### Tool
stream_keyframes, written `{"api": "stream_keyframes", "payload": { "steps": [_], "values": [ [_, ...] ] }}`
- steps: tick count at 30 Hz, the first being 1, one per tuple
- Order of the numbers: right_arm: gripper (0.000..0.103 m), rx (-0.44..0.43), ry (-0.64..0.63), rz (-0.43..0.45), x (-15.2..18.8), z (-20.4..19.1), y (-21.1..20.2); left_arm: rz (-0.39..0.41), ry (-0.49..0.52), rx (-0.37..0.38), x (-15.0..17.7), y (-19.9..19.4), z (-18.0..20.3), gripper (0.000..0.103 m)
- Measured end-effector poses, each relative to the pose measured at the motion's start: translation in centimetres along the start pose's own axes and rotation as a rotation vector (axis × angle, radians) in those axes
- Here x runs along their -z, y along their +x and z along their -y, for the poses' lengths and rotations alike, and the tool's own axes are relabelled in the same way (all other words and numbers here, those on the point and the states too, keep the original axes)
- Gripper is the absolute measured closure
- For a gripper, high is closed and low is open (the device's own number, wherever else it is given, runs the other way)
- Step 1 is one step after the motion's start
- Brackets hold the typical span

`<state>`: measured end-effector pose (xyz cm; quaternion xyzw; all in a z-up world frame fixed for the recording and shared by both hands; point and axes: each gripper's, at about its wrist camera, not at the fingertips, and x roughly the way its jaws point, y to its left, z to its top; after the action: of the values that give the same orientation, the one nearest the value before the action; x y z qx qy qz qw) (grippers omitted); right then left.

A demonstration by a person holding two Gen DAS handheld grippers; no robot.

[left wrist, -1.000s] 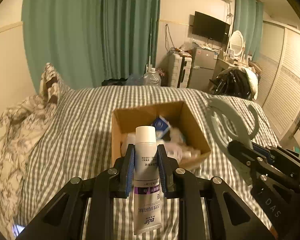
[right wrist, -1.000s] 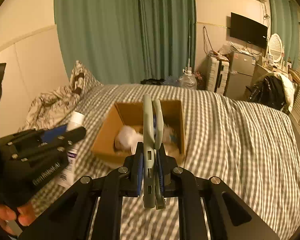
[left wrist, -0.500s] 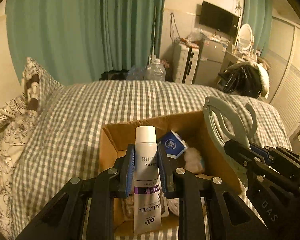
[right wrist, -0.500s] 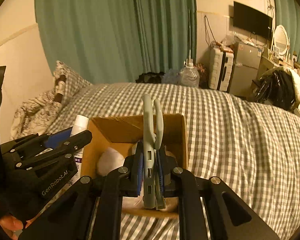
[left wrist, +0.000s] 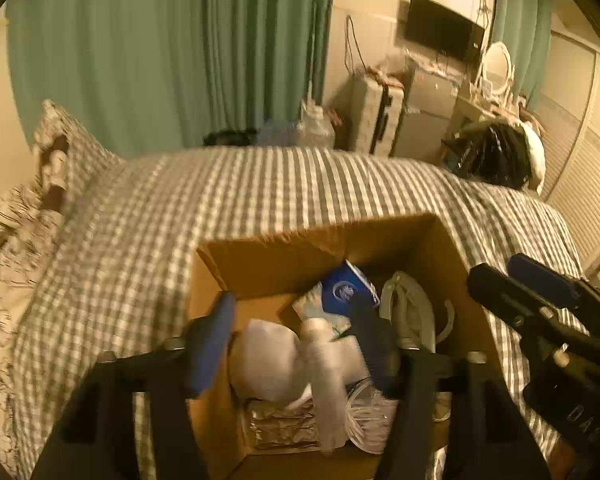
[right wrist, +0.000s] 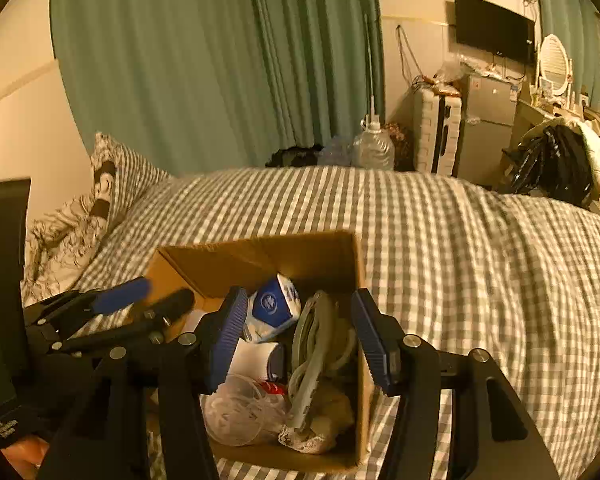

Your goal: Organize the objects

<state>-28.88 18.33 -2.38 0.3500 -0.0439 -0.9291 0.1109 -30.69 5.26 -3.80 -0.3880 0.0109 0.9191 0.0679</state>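
Observation:
An open cardboard box (left wrist: pixel 276 264) (right wrist: pixel 260 256) sits on the checked bed. My left gripper (left wrist: pixel 296 344) is open over the box. The white tube (left wrist: pixel 324 376) lies blurred between its jaws, free of them, among the box contents. My right gripper (right wrist: pixel 300 332) is open over the box's right side. The grey-green hanger (right wrist: pixel 312 348) (left wrist: pixel 408 316) lies inside the box between its jaws, untouched. A blue and white carton (right wrist: pixel 274 306) (left wrist: pixel 346 288) leans on the far wall. The other gripper shows at each view's side.
The box also holds a white bundle (left wrist: pixel 268 360), a clear plastic cup (right wrist: pixel 240 404) and a foil pack (left wrist: pixel 280 424). A patterned pillow (right wrist: pixel 104 184) lies left. Green curtains, a water jug (right wrist: pixel 374 148), a suitcase and a fridge stand beyond the bed.
Both grippers moved forward over the box and opened. The tube left the left jaws and the hanger left the right jaws; both now lie in the box.

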Motion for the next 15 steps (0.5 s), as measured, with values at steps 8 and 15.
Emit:
{"api": "stream_keyframes", "payload": {
  "steps": [8, 15],
  "values": [
    [0.034, 0.026, -0.011, 0.123, -2.4, -0.9, -8.9, 0.154, -0.016, 0.001, -1.6, -9.2, -0.1, 0.012],
    [0.022, 0.04, -0.022, 0.216, -2.4, -1.6, -16.7, 0.296, 0.01, -0.023, -2.0, -17.8, 0.5, 0.0]
  ]
}}
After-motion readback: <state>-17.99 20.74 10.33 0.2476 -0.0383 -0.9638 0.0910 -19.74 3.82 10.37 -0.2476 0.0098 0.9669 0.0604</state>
